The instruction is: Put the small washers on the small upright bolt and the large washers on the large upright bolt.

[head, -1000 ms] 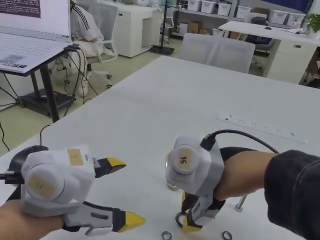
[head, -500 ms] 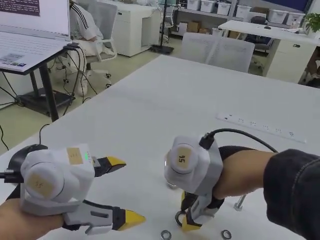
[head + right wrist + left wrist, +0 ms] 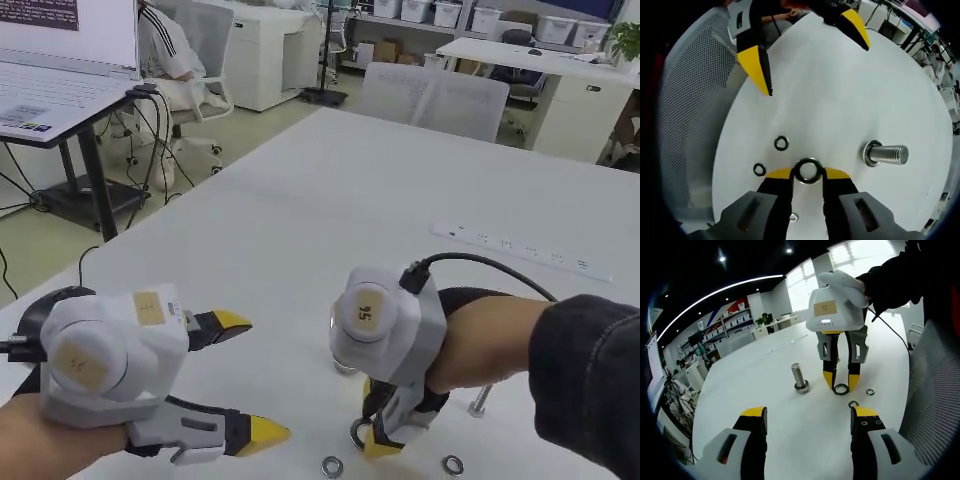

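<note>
My right gripper (image 3: 375,440) points down at the table, shut on a large washer (image 3: 807,171) that lies flat between its yellow tips, also seen as the large washer (image 3: 841,389). The large upright bolt (image 3: 799,377) stands just beside it, and in the right gripper view the large bolt (image 3: 885,153) is to the right of the jaws. Small washers (image 3: 781,143) (image 3: 759,169) lie on the table near the tips. The small bolt (image 3: 480,403) stands behind my right wrist. My left gripper (image 3: 248,377) hovers open to the left, holding nothing.
The white table (image 3: 400,190) stretches far ahead, with a white power strip (image 3: 520,252) across its right side. A mesh chair back (image 3: 690,115) is close to the table's near edge. A desk with a laptop (image 3: 60,70) stands at the far left.
</note>
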`<action>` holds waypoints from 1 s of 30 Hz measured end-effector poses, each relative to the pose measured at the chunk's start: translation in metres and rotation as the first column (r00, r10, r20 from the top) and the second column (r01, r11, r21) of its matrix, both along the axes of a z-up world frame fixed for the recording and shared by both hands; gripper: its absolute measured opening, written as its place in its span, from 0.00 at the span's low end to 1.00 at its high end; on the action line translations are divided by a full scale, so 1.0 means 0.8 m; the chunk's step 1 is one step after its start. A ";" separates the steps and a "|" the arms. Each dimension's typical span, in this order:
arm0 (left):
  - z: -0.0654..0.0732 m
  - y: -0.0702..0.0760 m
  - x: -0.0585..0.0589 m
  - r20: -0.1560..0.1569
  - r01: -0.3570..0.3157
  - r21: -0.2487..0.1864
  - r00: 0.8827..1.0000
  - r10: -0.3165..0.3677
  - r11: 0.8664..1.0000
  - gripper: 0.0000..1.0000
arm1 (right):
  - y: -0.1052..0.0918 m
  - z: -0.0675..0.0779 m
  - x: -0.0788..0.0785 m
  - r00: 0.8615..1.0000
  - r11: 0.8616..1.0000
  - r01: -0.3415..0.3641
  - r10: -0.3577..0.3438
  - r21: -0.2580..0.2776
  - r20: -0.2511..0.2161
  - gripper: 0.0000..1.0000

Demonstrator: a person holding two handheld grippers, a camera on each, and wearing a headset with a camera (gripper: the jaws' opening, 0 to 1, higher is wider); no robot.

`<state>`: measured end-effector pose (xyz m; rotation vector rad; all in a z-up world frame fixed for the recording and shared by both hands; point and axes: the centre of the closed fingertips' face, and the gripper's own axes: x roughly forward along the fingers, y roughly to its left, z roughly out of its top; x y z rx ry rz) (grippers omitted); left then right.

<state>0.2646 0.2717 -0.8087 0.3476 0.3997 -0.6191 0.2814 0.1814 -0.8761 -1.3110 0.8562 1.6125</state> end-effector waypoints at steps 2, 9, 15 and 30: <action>0.000 0.000 0.000 -0.001 0.001 0.000 1.000 -0.001 1.000 0.67 | -0.001 0.000 0.001 1.000 1.000 -0.004 0.004 -0.004 0.004 0.23; -0.001 -0.001 0.000 -0.003 0.003 -0.002 1.000 -0.003 1.000 0.67 | -0.004 0.001 0.002 1.000 1.000 0.015 -0.015 -0.005 -0.008 0.23; -0.002 -0.002 -0.001 -0.006 0.008 0.000 1.000 -0.008 1.000 0.67 | -0.006 0.003 0.004 1.000 1.000 0.028 -0.028 -0.001 -0.006 0.23; -0.001 -0.002 -0.003 -0.003 0.011 -0.002 1.000 -0.011 1.000 0.66 | -0.012 0.014 0.013 0.999 0.999 0.048 -0.048 0.007 0.004 0.23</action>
